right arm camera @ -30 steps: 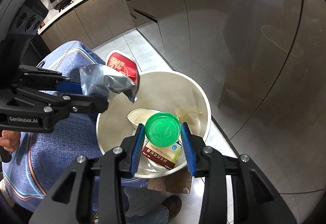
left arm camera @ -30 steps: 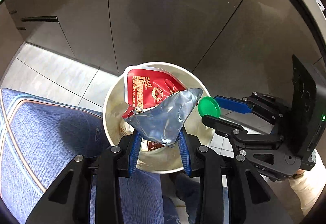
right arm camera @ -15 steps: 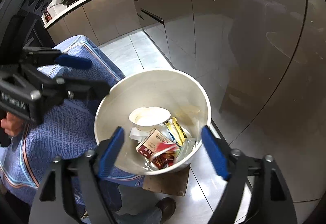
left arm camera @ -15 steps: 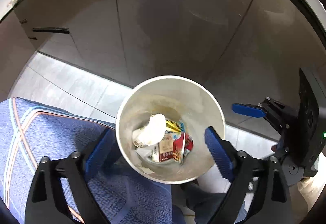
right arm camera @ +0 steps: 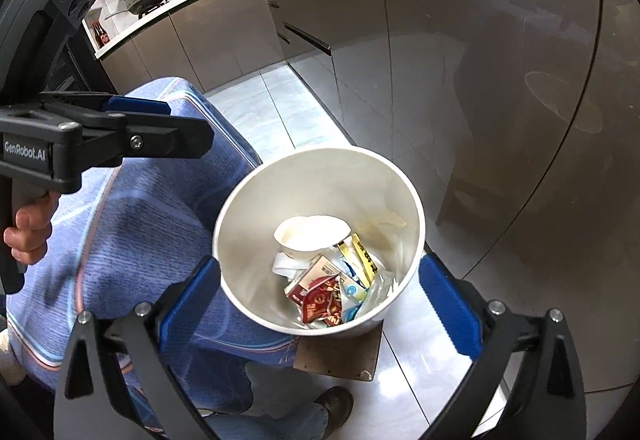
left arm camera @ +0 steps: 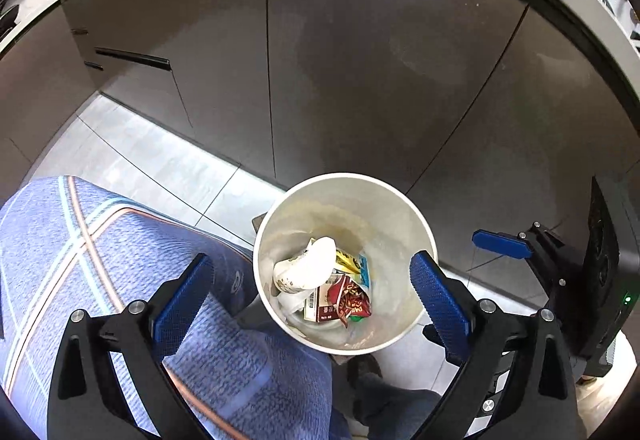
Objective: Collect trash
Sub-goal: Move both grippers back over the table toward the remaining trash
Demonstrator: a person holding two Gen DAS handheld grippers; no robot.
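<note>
A white round bin (left arm camera: 404, 208) stands on the floor; it also shows in the right wrist view (right arm camera: 236, 200). Inside lie a white paper cup (left arm camera: 306, 270), a red wrapper (left arm camera: 348, 302) and other packets; in the right wrist view I see the cup (right arm camera: 310, 232) and the red wrapper (right arm camera: 322, 300). My left gripper (left arm camera: 310, 292) is open and empty, held above the bin. My right gripper (right arm camera: 320, 300) is open and empty, also above the bin. The right gripper shows at the right of the left wrist view (left arm camera: 504, 242); the left gripper shows at the left of the right wrist view (right arm camera: 140, 120).
A blue checked cloth (left arm camera: 80, 260) covers a surface left of the bin. Grey cabinet fronts (left arm camera: 360, 60) rise behind it. The floor is pale tile (right arm camera: 260, 112). A brown board (right arm camera: 340, 354) lies under the bin. A person's shoe (right arm camera: 334, 406) is below.
Both grippers opened: the left let go of the silver and red wrapper, the right let go of the green lid. Both items dropped into the bin. Both grippers then rose.
</note>
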